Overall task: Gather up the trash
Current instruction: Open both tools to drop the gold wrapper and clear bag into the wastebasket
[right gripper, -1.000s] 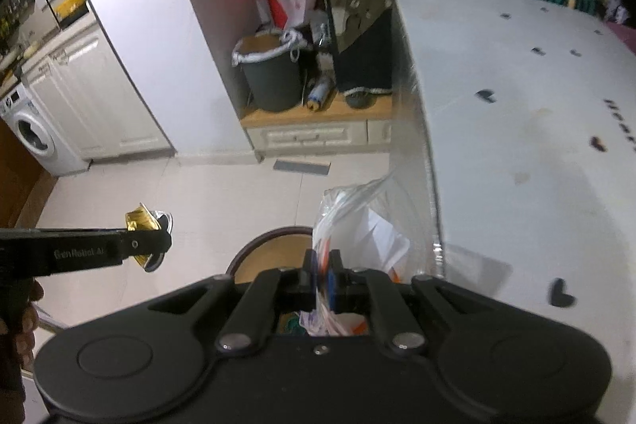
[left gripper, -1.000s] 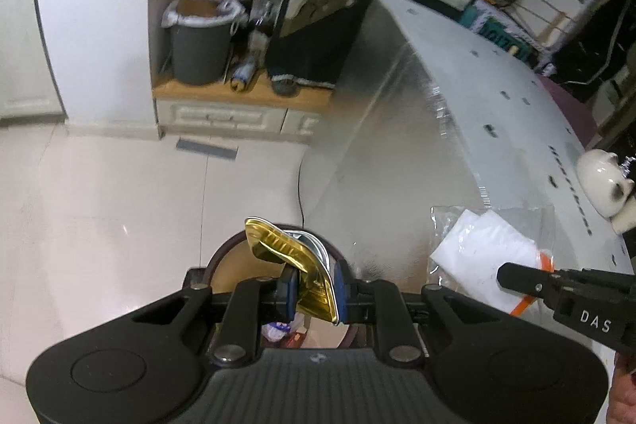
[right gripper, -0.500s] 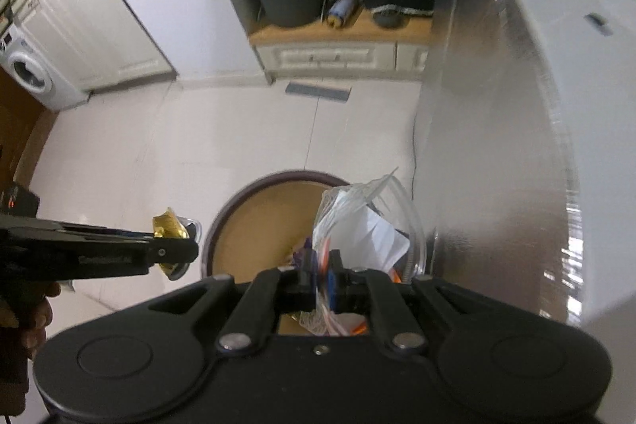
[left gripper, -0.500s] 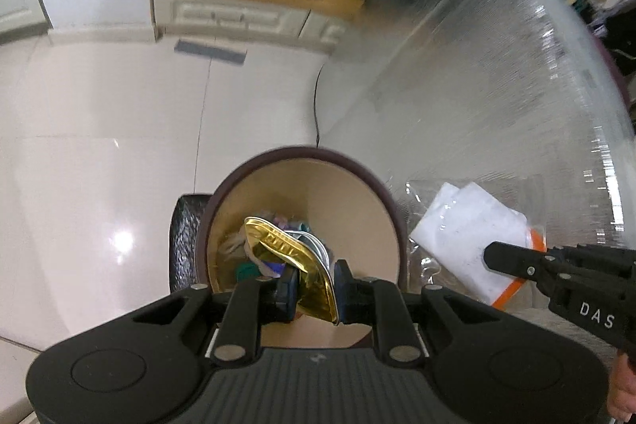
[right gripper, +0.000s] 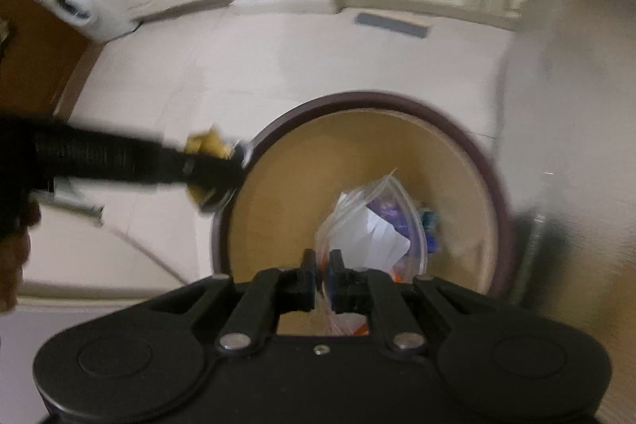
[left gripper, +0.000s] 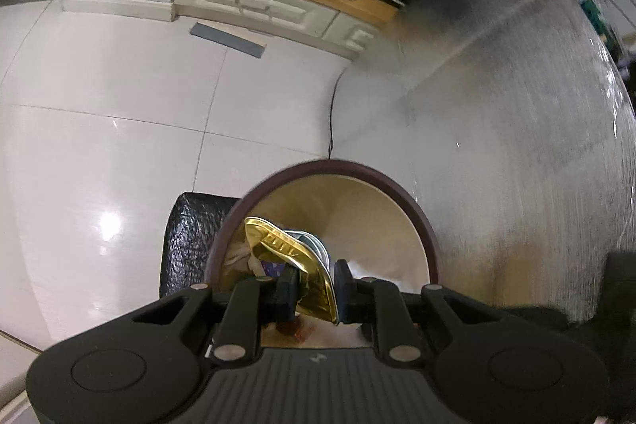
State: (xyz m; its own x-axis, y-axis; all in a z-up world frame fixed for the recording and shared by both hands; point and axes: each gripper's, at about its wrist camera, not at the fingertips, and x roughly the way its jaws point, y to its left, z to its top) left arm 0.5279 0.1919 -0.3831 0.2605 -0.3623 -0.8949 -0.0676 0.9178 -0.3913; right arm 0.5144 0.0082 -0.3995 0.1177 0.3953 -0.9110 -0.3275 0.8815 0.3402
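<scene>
- Your left gripper (left gripper: 314,283) was clenched on the gold wrapper (left gripper: 292,261), poised over the bin (left gripper: 421,221).
- Your right gripper (right gripper: 322,275) was opening, the plastic bag (right gripper: 377,225) between its jaws, above the bin's mouth.
- Neither piece had dropped yet (other trash already lay inside).
- Nothing blocked the opening; the counter stood just beside.

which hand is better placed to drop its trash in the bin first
Right, probably. The right gripper hangs its clear plastic bag over the middle of the bin, jaws opening. The left gripper clamps its gold wrapper nearer the rim.
</scene>
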